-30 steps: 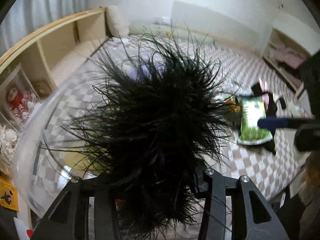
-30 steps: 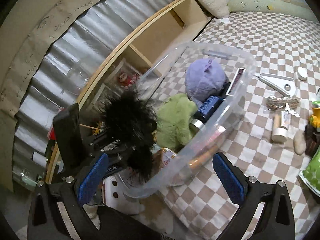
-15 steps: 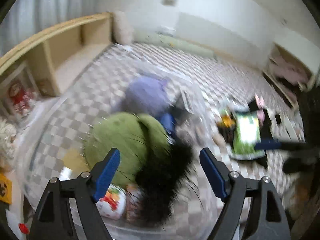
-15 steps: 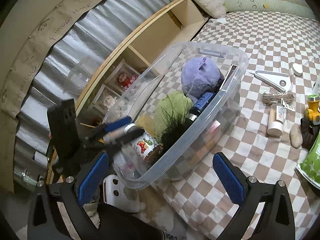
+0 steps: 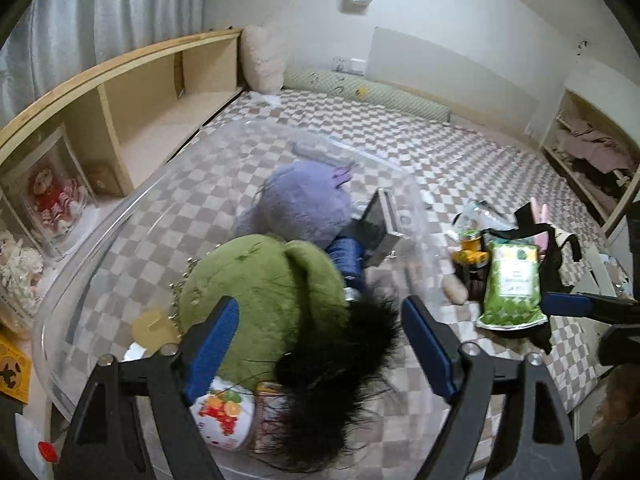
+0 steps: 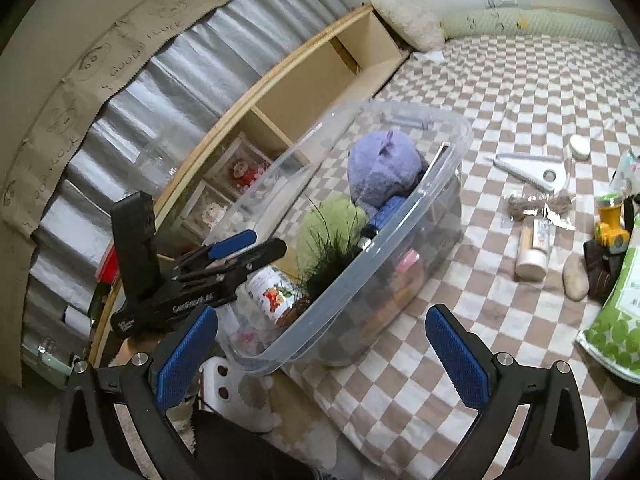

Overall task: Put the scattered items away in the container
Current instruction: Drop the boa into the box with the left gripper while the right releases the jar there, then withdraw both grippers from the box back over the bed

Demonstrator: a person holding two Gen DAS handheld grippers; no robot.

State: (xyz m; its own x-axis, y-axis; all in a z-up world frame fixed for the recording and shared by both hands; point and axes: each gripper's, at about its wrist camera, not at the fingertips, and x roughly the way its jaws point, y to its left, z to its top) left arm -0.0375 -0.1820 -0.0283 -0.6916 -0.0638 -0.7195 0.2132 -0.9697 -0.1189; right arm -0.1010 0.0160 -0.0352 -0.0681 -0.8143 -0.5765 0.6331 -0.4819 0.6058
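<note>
A clear plastic bin [image 6: 424, 200] [image 5: 96, 248] stands on the checkered bed. In it lie a black feathery puff [image 5: 340, 364] [image 6: 328, 252], a green plush [image 5: 260, 300] [image 6: 324, 224], a purple plush [image 5: 304, 204] [image 6: 380, 172], a blue item [image 5: 346, 256] and a fruit-print can [image 5: 224, 416]. My left gripper [image 5: 320, 348] is open and empty just above the puff; it also shows in the right wrist view [image 6: 240, 248]. My right gripper [image 6: 320, 356] is open and empty at the bin's near corner.
Scattered on the bed right of the bin: a green snack bag [image 5: 512, 284] [image 6: 616, 320], a yellow toy [image 6: 610, 224], a stone [image 6: 576, 276], a small bottle [image 6: 534, 252], twine [image 6: 536, 204], a white tool [image 6: 528, 168]. Wooden shelves [image 5: 132, 112] run along the left.
My left gripper opened and let go of the black puff, which dropped into the bin beside the green plush. The right gripper stayed open and shifted slightly.
</note>
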